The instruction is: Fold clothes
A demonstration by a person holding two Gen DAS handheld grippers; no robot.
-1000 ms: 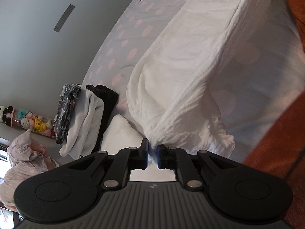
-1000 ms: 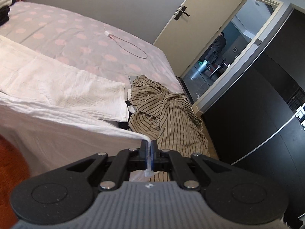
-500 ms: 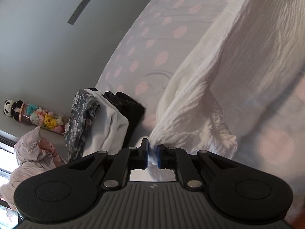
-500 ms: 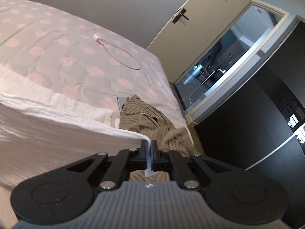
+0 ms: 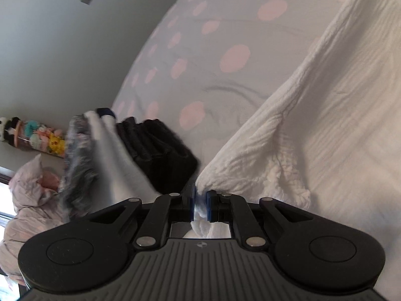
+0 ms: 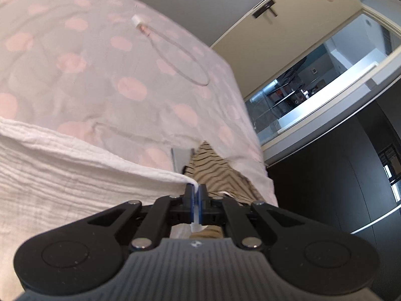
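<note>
A white crinkled garment (image 5: 325, 115) lies over the bed, stretched between my two grippers. My left gripper (image 5: 200, 204) is shut on one bunched corner of it. In the right wrist view the same white garment (image 6: 62, 170) fills the lower left, and my right gripper (image 6: 196, 200) is shut on its other corner. Its edge runs taut from the jaws to the left.
The bed has a grey sheet with pink dots (image 5: 225, 57). A stack of folded clothes (image 5: 120, 155) sits near the left gripper. A striped tan garment (image 6: 215, 165) lies past the right gripper. A white cable (image 6: 175, 52) lies on the sheet. An open door (image 6: 313, 25) is at right.
Both grippers have moved forward across the bed with the white garment still in them. The folded stack now looks closer and the striped garment is mostly hidden.
</note>
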